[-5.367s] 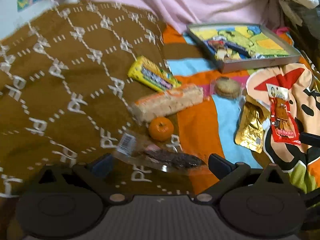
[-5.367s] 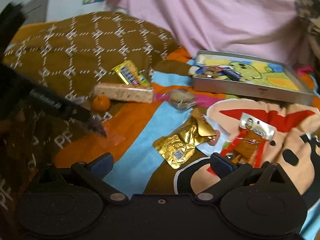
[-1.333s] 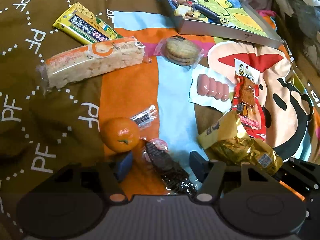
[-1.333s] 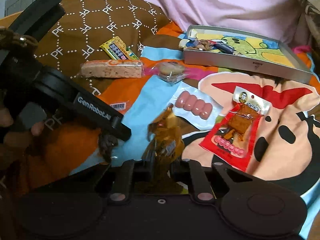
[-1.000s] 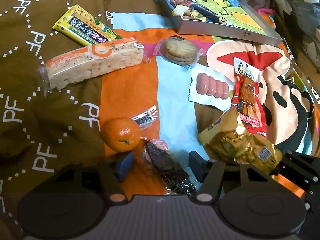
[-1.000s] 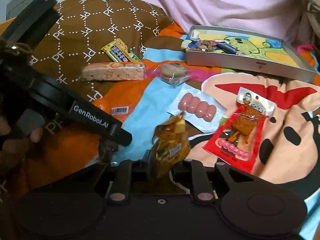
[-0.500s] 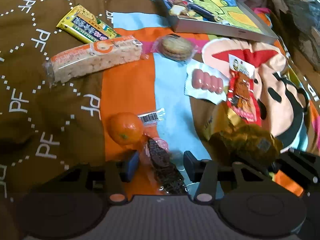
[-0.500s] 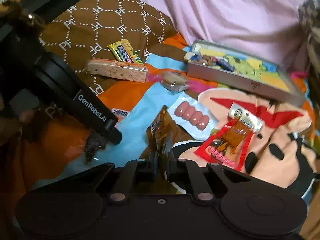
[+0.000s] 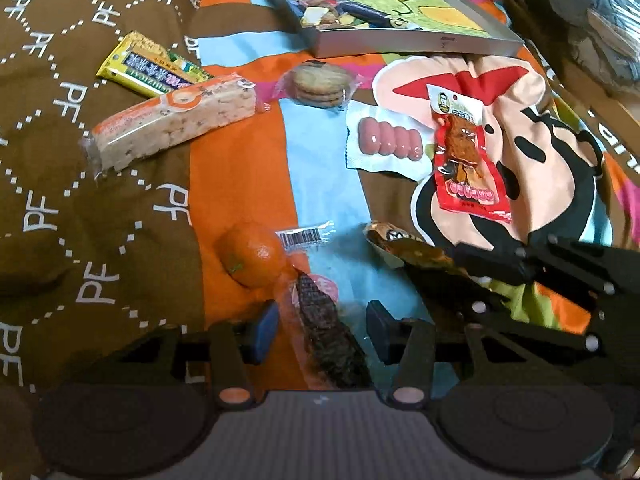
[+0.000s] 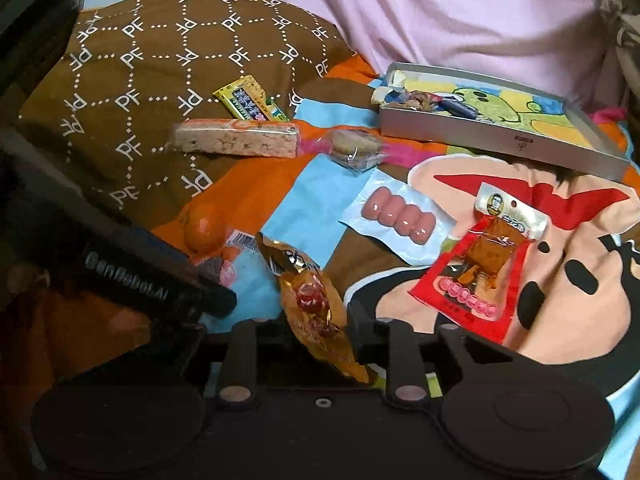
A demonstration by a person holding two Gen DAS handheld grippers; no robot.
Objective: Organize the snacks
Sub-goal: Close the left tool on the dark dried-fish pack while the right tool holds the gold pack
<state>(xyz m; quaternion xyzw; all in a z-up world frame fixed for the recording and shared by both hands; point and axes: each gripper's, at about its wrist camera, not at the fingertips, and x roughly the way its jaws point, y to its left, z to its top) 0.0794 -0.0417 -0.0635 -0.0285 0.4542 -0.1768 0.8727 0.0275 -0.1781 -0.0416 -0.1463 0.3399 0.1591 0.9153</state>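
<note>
My right gripper (image 10: 320,332) is shut on a gold foil snack packet (image 10: 312,304) and holds it above the bed; the packet also shows in the left wrist view (image 9: 412,250). My left gripper (image 9: 318,326) has its fingers either side of a dark seaweed snack in clear wrap (image 9: 324,328), not closed on it. An orange (image 9: 252,254) lies just beyond its left finger. A silver tin tray (image 10: 492,142) with a few snacks in its left end sits at the back.
On the bedspread lie a rice cracker bar (image 9: 176,122), a yellow candy pack (image 9: 152,66), wrapped biscuits (image 9: 318,86), pink sausages (image 9: 390,142) and a red snack pouch (image 9: 466,160). A brown patterned pillow (image 10: 160,52) rises at the left, pink bedding behind.
My right gripper has closed on the gold packet and lifted it off the bed. My left gripper has narrowed around the seaweed snack.
</note>
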